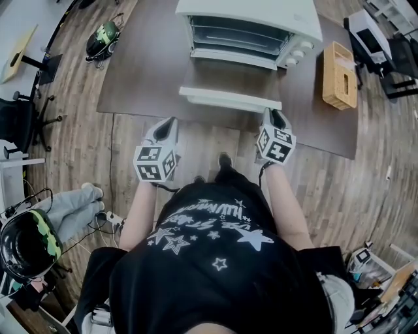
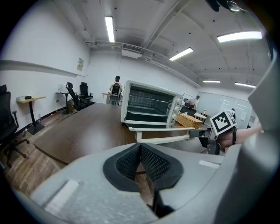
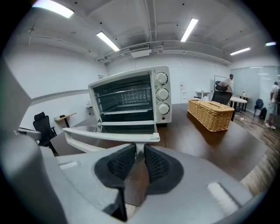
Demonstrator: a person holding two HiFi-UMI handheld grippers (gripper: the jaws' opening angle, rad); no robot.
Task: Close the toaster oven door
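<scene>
The white toaster oven [image 1: 251, 19] stands at the back of the dark table [image 1: 144, 65]. Its door [image 1: 228, 81] lies open and nearly flat, with the white handle [image 1: 228, 99] along its near edge. My right gripper [image 1: 273, 112] is at the handle's right end. In the right gripper view its pads [image 3: 153, 162] close on the handle's end post [image 3: 138, 148], below the handle bar [image 3: 109, 134]. The left gripper view shows that gripper [image 2: 205, 139] at the handle's [image 2: 166, 139] end. My left gripper [image 1: 171, 121] hangs in front of the table edge, shut and empty [image 2: 140, 146].
A wicker basket [image 1: 339, 75] sits on the table right of the oven. Office chairs [image 1: 26, 117] and a black bag [image 1: 101, 36] are on the wooden floor to the left. A helmet [image 1: 26, 244] lies at lower left. A person [image 2: 116, 87] stands far behind the oven.
</scene>
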